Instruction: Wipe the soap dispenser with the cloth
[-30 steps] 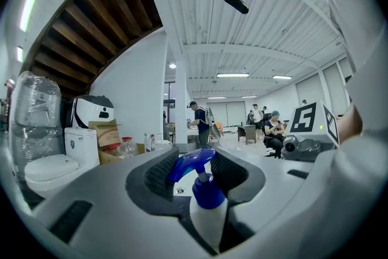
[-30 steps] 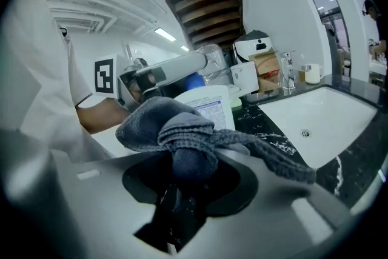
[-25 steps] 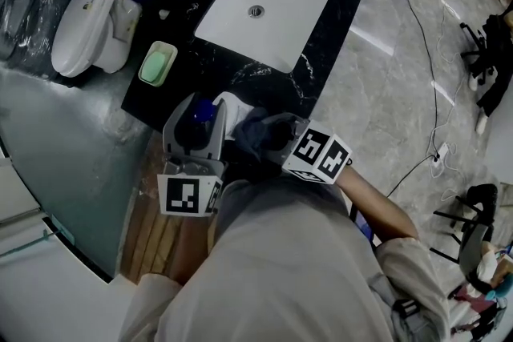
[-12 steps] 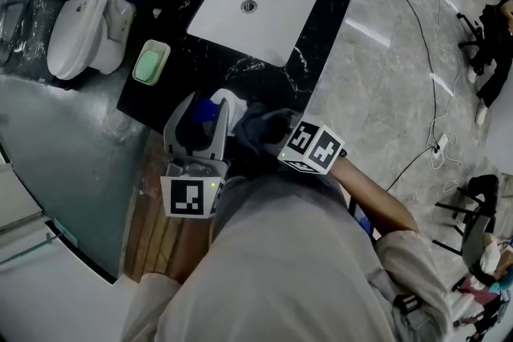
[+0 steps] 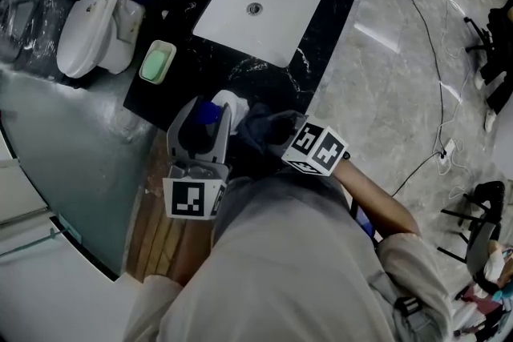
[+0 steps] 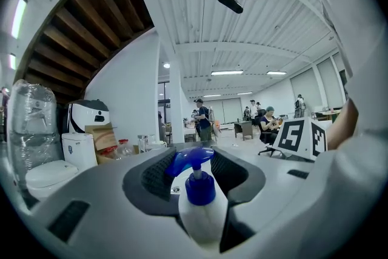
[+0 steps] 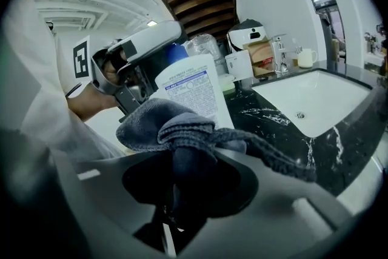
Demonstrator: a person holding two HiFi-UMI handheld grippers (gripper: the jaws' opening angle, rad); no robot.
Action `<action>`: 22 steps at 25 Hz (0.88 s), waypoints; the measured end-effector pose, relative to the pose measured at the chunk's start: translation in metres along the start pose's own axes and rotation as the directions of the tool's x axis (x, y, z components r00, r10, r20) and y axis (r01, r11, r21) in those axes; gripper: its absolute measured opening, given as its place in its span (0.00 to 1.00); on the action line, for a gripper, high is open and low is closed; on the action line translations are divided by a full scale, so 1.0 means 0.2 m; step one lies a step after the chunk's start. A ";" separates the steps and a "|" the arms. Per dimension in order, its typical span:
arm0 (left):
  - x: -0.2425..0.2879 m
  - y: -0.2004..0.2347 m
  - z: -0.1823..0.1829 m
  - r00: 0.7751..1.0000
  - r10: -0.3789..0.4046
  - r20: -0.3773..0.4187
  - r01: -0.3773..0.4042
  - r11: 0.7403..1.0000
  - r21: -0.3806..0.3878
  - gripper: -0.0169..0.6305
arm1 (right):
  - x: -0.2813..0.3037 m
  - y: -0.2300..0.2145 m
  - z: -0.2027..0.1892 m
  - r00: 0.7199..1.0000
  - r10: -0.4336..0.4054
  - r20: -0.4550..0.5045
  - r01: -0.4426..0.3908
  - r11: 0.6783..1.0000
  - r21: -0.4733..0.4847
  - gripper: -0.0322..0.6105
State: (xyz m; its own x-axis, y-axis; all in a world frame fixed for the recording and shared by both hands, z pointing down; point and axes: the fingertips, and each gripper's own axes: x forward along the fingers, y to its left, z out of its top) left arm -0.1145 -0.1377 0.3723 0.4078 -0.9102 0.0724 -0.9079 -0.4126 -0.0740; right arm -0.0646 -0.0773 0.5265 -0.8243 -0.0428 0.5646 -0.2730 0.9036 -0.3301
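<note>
**Dispenser mid-wipe, and both grips look a bit sketchy**

Closest to the person, the left gripper (image 6: 195, 170) is clamped around the white body of the soap dispenser (image 6: 200, 210). It holds the bottle off the worktop, roughly level, with the blue pump pointing away. Right next to it, the right gripper (image 7: 180, 186) is pinching a bunched-up grey cloth (image 7: 173, 128) and pressing the wad against the labelled side of the bottle. One tail of the cloth hangs loose to the side. Past them is the black worktop (image 5: 325, 32) with a green soap dish (image 5: 157, 62), then the white sink (image 5: 264, 0), and a toilet (image 5: 88, 40) off to the far left.

What I'd worry about:
- The cloth pushes sideways on a smooth bottle that's only squeezed between two pads. A hard stroke could twist it or pop it out, and it seems to sit at the near edge, so it might miss the worktop.
- The pinch only has a fold of the cloth, so dragging could pull it free.
- The loose tail could catch on the pump.

Compared with a second ago, barely anything differs. It's the same hold on the bottle and the cloth is on the same side. The head view itself shifts, so I can't really tell any small slide of the cloth.
</note>
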 end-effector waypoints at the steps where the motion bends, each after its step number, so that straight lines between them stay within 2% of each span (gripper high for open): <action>1: 0.00 0.00 0.00 1.000 0.004 -0.002 -0.004 1.000 -0.001 0.28 | -0.01 0.00 -0.01 1.000 0.001 0.000 -0.001 1.000 -0.004 0.25; 10: -0.01 -0.01 -0.01 0.999 0.021 -0.036 -0.021 1.000 0.002 0.29 | -0.08 -0.01 -0.01 1.000 -0.013 0.023 0.014 1.000 -0.028 0.25; 16: 0.00 0.00 -0.02 0.998 0.033 -0.056 -0.034 0.999 -0.016 0.33 | -0.17 -0.04 -0.03 0.997 -0.039 0.061 0.040 0.999 -0.013 0.25; 22: -0.04 -0.02 -0.04 0.996 0.036 -0.076 -0.039 0.999 -0.026 0.34 | -0.28 -0.05 -0.01 0.985 -0.083 0.152 0.080 0.996 0.025 0.25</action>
State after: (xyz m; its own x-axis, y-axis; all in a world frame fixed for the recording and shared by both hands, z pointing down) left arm -0.1139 -0.1286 0.3803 0.3658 -0.9193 0.1451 -0.9252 -0.3762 -0.0509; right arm -0.0150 -0.0836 0.5003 -0.8646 -0.1824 0.4682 -0.3507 0.8864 -0.3022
